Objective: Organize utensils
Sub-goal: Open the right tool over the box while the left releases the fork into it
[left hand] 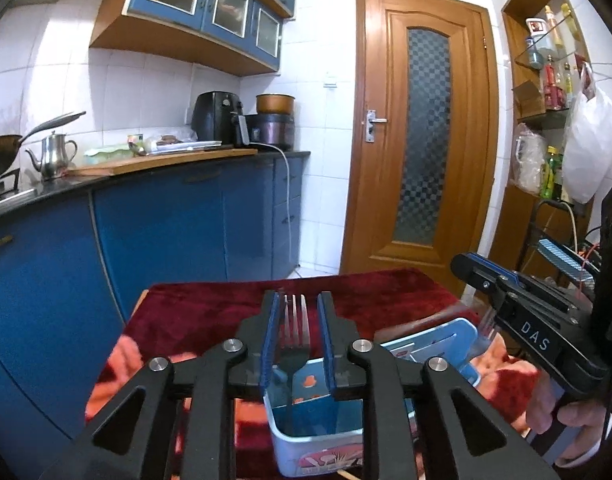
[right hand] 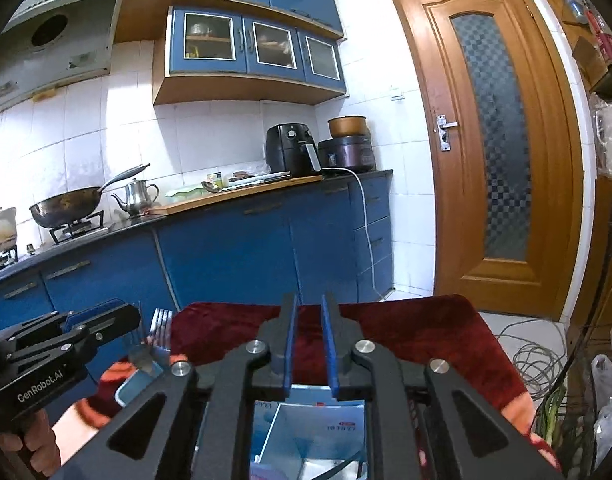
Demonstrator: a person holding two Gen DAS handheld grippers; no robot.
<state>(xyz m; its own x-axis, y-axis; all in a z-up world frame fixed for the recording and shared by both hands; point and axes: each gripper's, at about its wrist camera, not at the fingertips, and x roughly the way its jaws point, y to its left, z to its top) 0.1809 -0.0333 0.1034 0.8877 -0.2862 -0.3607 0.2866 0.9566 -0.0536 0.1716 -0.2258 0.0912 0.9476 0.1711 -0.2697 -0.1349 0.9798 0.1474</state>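
At nine o'clock in the right wrist view, the left gripper (right hand: 153, 320) hangs over a light blue box (left hand: 306, 436) on a red cloth (left hand: 209, 312). A fork (left hand: 293, 336) stands upright between its blue pads, tines up, handle down in the box; gaps show on both sides, so the jaws are parted. At three o'clock, the right gripper (right hand: 309, 320) is open and empty above a second blue container (right hand: 318, 428).
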